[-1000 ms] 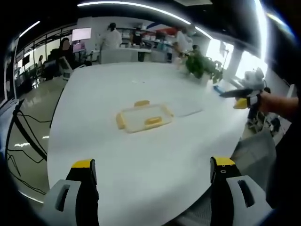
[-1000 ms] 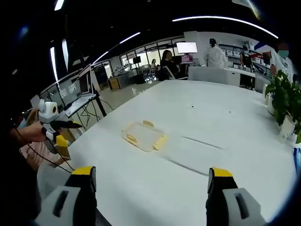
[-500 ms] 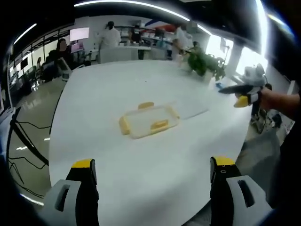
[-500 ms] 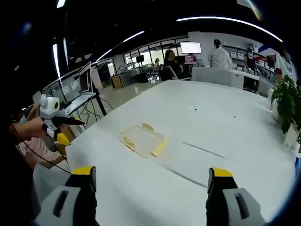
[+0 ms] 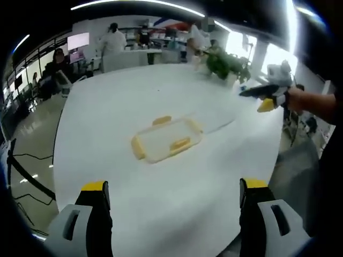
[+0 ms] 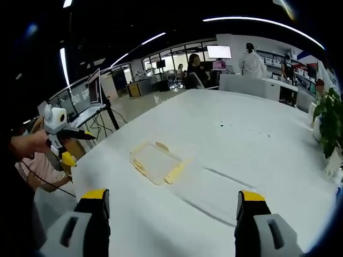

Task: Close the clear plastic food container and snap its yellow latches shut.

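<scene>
Nothing of the job looks done yet, as far as I can judge. The clear plastic food container point(image 5: 165, 140) lies flat on the white table point(image 5: 161, 203), roughly mid-way across it and nearer the edge I am working from than the far one. Its yellow latches point(image 5: 180, 144) stick outward around the rim, so I read them as unsnapped. Whether a lid already sits on it I cannot tell; it is too transparent and too small in both views. A faint clear sheet point(image 5: 214, 119) lies just beside it, toward the plant end of the table (possibly the lid, but I would not swear to it). So closing, and then all the latches, appear to be left.

My left gripper point(image 5: 174, 201) has its jaws spread wide and empty, well short of the container. My right gripper point(image 6: 170, 211) is the same: jaws apart, nothing between them, the container well ahead of it in the right gripper view.

The table is large, white and glossy, with rounded corners and otherwise almost bare. A potted plant point(image 5: 225, 64) stands near its far corner. Around it is an open-plan office: long ceiling strip lights, a laptop on a stand point(image 6: 95, 96) off the table's side, a lit monitor point(image 6: 218, 52) at the back, and several people standing or seated in the distance.
</scene>
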The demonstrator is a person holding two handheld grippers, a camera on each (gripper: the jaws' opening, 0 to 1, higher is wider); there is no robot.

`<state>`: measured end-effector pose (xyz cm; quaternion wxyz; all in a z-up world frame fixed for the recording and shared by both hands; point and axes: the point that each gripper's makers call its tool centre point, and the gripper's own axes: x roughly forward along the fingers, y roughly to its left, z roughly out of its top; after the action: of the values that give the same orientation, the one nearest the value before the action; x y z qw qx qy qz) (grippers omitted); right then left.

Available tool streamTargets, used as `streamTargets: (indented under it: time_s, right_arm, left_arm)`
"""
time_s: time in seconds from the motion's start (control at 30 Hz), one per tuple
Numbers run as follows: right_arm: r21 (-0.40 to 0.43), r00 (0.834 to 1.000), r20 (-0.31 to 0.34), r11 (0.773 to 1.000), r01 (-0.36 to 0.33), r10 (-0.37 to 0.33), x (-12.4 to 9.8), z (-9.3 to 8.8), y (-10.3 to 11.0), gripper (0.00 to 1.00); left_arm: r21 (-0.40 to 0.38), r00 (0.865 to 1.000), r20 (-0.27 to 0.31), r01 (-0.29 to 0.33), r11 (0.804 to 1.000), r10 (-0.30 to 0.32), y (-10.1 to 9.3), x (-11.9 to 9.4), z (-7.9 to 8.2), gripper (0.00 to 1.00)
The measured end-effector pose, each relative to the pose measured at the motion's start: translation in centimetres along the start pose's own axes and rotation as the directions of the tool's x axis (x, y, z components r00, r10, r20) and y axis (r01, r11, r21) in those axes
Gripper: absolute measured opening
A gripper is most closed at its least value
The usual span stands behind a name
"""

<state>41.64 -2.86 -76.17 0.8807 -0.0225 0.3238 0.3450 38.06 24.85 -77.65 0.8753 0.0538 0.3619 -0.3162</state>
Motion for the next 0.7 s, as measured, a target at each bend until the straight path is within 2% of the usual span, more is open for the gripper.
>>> streamTargets:
  time_s: [0.3, 0.4, 0.57, 0.7]
  right_arm:
    - [-0.024, 0.999, -0.022, 0.999, -0.037, 0.037, 0.9, -0.2, -0.4, 1.0]
    - [-0.067, 0.997, -0.054, 0.996, -0.058, 0.054, 1.5, -0.6, -0.2, 0.99]
    - [-0.12, 0.994, -0.076, 0.989, -0.092, 0.083, 2.6, -0.2, 0.0, 0.99]
    - [-0.185, 0.99, -0.103, 0.976, -0.111, 0.093, 3.6, 0.0, 0.0, 0.99]
  left_arm:
    - [0.023, 1.0, -0.02, 0.002, 1.0, -0.001, 1.0, 0.7, 0.2, 0.99]
    - [0.033, 1.0, -0.019, 0.019, 0.999, -0.018, 1.1, 1.0, 0.3, 0.99]
    - [0.078, 0.998, -0.053, 0.031, 0.996, -0.027, 2.0, 2.0, 0.2, 0.99]
    - [0.115, 0.996, -0.064, 0.072, 0.991, -0.065, 2.4, 2.8, 0.5, 0.99]
